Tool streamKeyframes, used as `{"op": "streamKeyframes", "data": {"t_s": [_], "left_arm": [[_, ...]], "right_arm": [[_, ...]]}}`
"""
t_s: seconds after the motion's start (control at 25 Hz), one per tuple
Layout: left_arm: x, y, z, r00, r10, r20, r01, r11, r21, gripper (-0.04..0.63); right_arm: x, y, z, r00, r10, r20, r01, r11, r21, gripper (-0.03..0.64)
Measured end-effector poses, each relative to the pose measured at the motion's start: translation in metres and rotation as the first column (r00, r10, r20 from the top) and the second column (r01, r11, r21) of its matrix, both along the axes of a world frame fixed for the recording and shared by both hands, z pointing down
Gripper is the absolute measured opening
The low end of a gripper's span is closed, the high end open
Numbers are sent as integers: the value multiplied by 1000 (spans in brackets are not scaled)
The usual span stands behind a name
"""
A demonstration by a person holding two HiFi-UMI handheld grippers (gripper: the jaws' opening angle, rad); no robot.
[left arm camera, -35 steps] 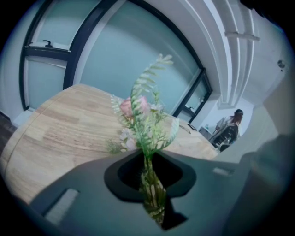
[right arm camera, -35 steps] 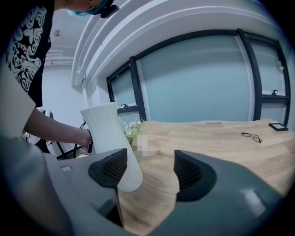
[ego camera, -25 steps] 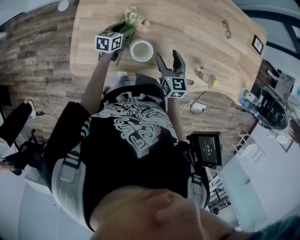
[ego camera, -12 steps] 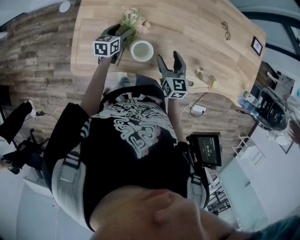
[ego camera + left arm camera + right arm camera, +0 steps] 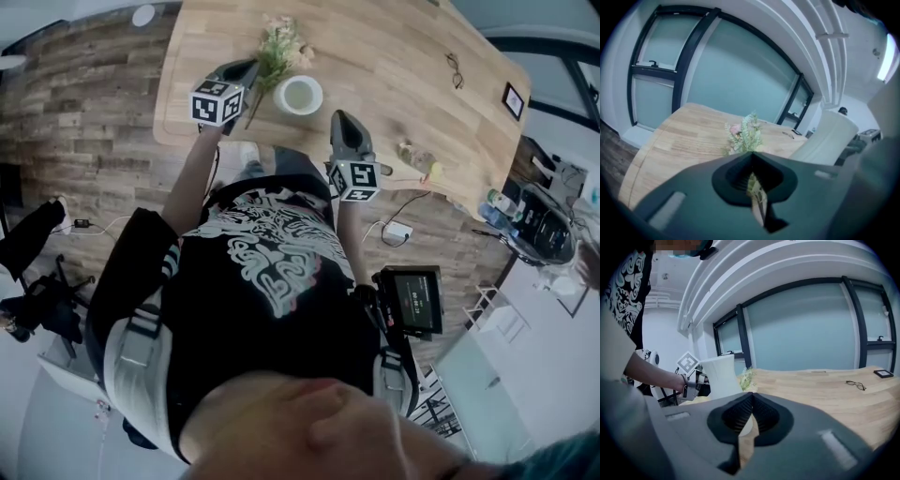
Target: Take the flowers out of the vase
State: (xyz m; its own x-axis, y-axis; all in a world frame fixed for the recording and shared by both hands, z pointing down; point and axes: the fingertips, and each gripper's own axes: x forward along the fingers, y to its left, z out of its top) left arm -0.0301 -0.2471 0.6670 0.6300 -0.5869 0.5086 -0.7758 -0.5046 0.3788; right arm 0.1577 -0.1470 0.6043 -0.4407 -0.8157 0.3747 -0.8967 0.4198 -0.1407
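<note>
Pale wooden desk (image 5: 394,56) with a rounded end, set before frosted windows, with plank floor (image 5: 84,94) around it. At the left sits the left hand-held gripper (image 5: 251,66), jaws just closed and now clamped on the thin stems of the flowers (image 5: 283,45). Holds them low over the desk, blossoms beyond the tips and stem ends trailing back through the jaws. Keeps the bunch just left of the white vase (image 5: 299,95) and, by the look of it, already out of it. Main risk: such slight stems sliding or twisting loose from so narrow a bite and dropping onto the desk. Could also bruise or snap under a hard clamp. Next risk: leaves brushing the vase on any swing to the right and rocking it, since nothing steadies it. Right of the vase hangs the right hand-held gripper (image 5: 340,118), jaws just closed, pressed together on nothing, near the vase but apart from it. Blocks little, though would have to open again before bracing anything. Further right lie a small clear bottle-like thing (image 5: 415,155) near the desk edge, a pair of glasses (image 5: 454,58) and a dark frame (image 5: 514,90), all well apart from the flowers. Leaves plenty of bare wood at the left for laying the bunch down.
</note>
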Motion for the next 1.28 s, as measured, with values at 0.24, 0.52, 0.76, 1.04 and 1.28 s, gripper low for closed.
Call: {"op": "streamKeyframes", "data": {"t_s": [0.24,0.52,0.76,1.04,1.28], "left_arm": [[-33,59,-58,997,-9,-80,17,995,102,-11],[-22,98,-95,996,35,-77,-18,977,214,-11],[-45,148,-145,993,-39,-115,74,944,321,-11],[-39,178,-191,987,-117,-108,152,887,435,-11],[-8,223,-214,985,-130,-117,169,885,435,-11]], "right_arm": [[-48,51,-35,998,-46,-34,49,996,69,0],[-60,71,-35,997,-40,-69,47,994,95,0],[-65,102,-101,995,38,-96,-13,969,248,0],[-61,121,-162,1000,-6,-1,6,926,378,0],[-51,163,-185,998,-67,7,58,904,423,0]]}}
